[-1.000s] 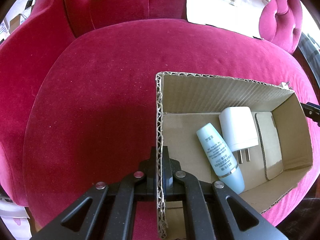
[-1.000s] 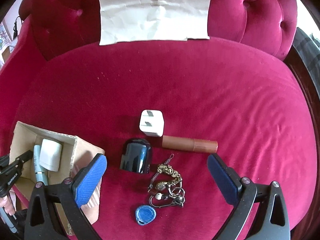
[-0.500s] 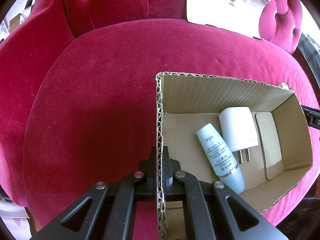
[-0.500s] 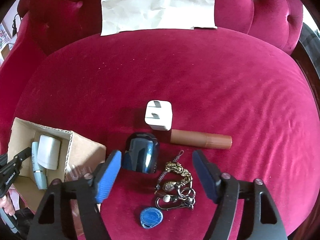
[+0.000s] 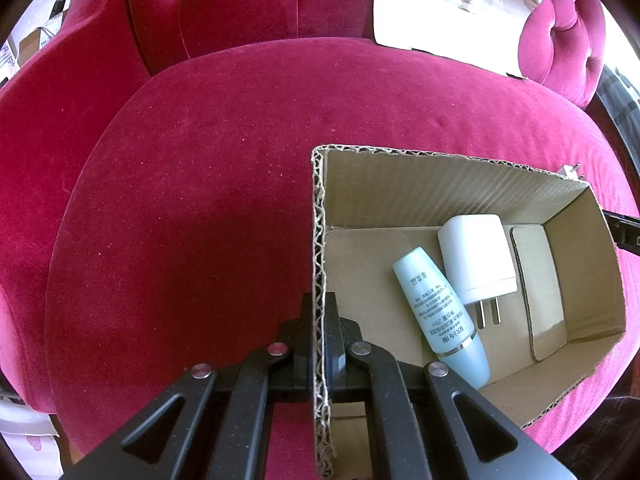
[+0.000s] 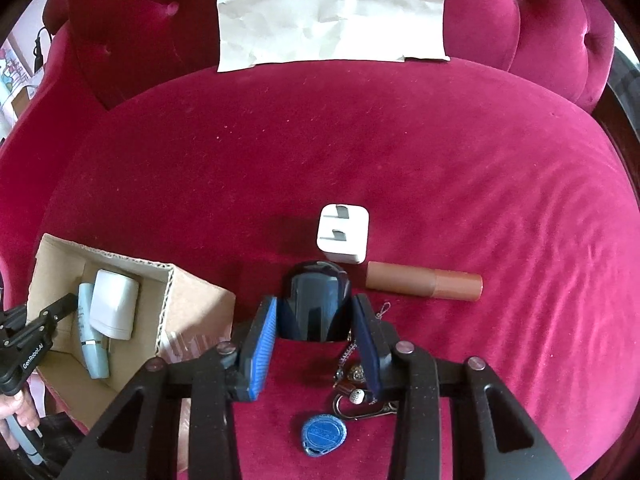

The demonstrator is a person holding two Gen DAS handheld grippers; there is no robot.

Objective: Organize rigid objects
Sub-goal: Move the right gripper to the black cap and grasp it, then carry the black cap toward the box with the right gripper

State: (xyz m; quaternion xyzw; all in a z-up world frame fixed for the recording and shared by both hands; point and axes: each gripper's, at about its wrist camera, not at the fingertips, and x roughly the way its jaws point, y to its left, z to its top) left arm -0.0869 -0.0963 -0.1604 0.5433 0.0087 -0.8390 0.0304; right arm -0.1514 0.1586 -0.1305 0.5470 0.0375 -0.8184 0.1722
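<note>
Seat: crimson velvet armchair cushion (image 6: 400, 152), tufted back at the top of both views, a creased sheet of paper (image 6: 332, 12) leaning on it.

Cardboard box (image 5: 320, 240): open-topped, lower right of the left wrist view, lower left of the right wrist view. Contents: pale blue tube (image 5: 440, 316) lying flat, white plug adapter (image 5: 476, 256) touching it, prongs toward the bottom of the frame. Position unchanged from a second ago.

Left gripper (image 5: 322, 344): fully closed, pinching the box's near corrugated wall; unmoved since the earlier frame.

Right gripper (image 6: 316, 344): jaws closing, far narrower than a second ago, when they stood wide to either side. The blue pads (image 6: 264, 340) now flank the dark glossy dome-shaped object (image 6: 314, 304) at centre; contact on either side cannot be confirmed.

Loose items on the cushion, right wrist view, all where they were:
- second white charger (image 6: 343, 233), prongs up, just above the dome;
- brown cylindrical tube (image 6: 424, 286), lying flat to the dome's right;
- keychain cluster (image 6: 356, 384) with blue oval tag (image 6: 323, 434), bottom centre, partly behind the right finger.
</note>
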